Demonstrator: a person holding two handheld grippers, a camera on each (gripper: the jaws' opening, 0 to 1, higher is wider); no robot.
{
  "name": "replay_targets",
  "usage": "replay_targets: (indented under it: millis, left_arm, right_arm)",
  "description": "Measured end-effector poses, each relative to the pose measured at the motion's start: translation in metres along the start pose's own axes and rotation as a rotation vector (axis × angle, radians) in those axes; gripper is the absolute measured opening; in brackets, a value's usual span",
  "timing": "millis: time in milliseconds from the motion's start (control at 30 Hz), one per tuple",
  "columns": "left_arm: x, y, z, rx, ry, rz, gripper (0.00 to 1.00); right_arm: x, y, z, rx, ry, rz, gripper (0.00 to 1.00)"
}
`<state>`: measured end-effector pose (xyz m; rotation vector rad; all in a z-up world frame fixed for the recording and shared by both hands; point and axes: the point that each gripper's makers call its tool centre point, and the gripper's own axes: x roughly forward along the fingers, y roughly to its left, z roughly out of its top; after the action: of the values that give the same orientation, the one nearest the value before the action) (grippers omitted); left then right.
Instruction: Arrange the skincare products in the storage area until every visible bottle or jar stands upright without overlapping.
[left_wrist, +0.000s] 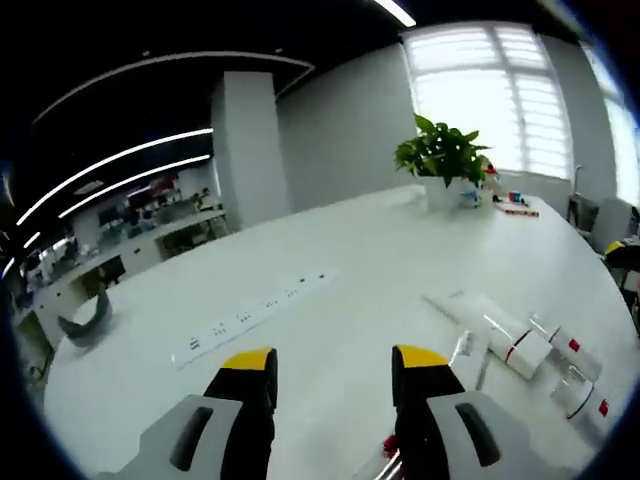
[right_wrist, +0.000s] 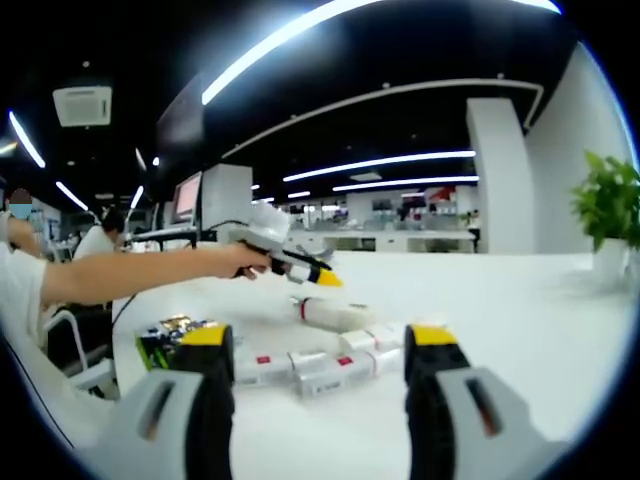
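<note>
While both grippers hover over the white table (left_wrist: 360, 260), the right gripper (right_wrist: 318, 352) is spread and empty, with white bottles (right_wrist: 325, 368) lying between and just beyond its jaws. The left gripper (left_wrist: 333, 362), also spread, has more lying bottles (left_wrist: 520, 345) to its right; a plant (left_wrist: 442, 155) stands far ahead.

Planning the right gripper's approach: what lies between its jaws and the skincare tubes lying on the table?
In the right gripper view, only bare white table separates the open right gripper from the lying skincare tubes.
</note>
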<state>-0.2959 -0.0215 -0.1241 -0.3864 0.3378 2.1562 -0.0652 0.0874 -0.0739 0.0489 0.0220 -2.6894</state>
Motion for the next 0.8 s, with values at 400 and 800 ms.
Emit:
replay_targets:
  millis: [400,800]
  left_arm:
    - [-0.032,-0.043,-0.038,-0.001,0.145,-0.25,0.47]
    - [-0.027,-0.048,-0.054,0.129,0.214,-0.24,0.3]
  right_arm:
    - [0.004,0.003,-0.001,-0.002,0.007,0.009,0.7]
    - [0.004,0.004,-0.002,0.0,0.009,0.011,0.7]
